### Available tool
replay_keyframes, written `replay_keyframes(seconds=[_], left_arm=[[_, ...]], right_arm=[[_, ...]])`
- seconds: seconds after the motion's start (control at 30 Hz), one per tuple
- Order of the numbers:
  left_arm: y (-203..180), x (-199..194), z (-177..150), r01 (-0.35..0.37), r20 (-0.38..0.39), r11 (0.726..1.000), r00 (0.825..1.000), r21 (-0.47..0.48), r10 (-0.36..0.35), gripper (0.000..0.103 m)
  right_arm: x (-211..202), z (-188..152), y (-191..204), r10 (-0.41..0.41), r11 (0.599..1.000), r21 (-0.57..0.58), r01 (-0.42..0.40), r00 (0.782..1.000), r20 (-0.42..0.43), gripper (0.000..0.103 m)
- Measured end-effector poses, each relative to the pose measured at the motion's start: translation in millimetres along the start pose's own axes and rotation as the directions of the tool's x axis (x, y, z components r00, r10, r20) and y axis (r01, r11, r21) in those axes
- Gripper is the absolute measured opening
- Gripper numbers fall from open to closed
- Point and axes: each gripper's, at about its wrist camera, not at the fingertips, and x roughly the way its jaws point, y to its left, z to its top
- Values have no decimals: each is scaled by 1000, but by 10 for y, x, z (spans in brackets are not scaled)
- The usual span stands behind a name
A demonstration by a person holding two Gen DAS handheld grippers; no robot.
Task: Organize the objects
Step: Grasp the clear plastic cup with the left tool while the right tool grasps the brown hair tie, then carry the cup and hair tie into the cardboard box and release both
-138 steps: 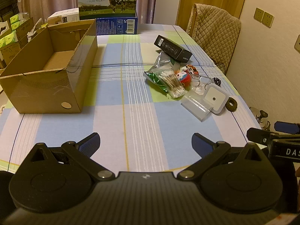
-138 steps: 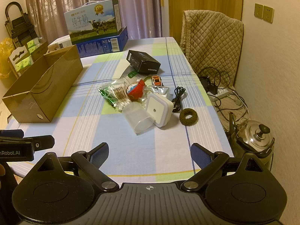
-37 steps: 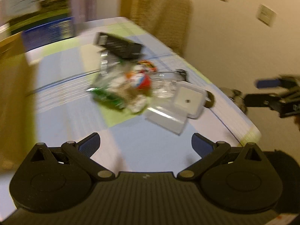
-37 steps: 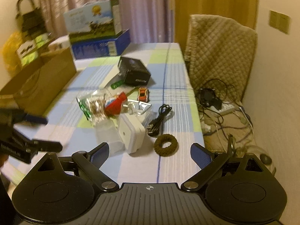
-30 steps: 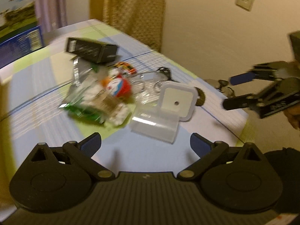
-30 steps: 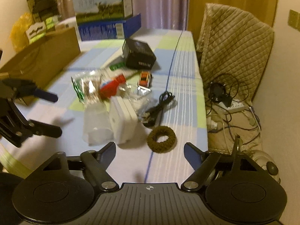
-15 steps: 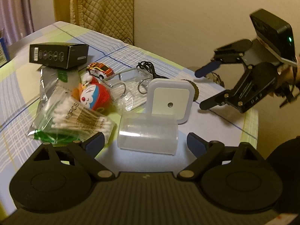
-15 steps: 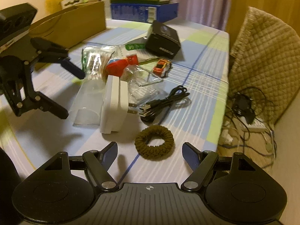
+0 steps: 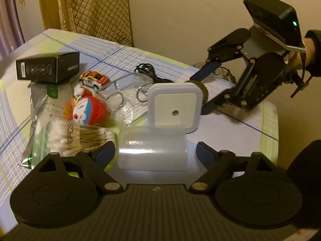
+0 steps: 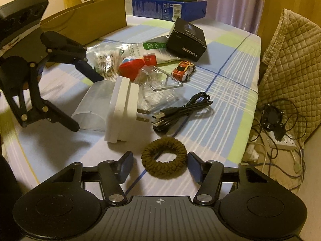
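Now the left gripper (image 9: 155, 153) is closing around the clear tub (image 9: 152, 149), pads not yet pressing. Opposite, the right gripper (image 10: 160, 165) is closing around the scrunchie (image 10: 163, 158), gaps either side, beside the white plug (image 10: 124, 108) on the table (image 10: 230, 92).

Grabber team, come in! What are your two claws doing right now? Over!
Left gripper closing around clear plastic case, not gripping yet. Right gripper closing around brown hair tie. White plug leans against case.

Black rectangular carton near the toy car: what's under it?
The black rectangular carton rests partly on a flat foil packet with green print, which lies on the checked tablecloth. Anything beneath the carton's middle is hidden.
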Motion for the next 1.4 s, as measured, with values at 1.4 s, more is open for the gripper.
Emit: replay_keyframes(seconds=[1.4], left_arm=[[389,-2229,-38,-319,121,908,925,-273,361,68]], right_arm=[[-917,1807,1545,27,995,-97,-2,965,261,17]])
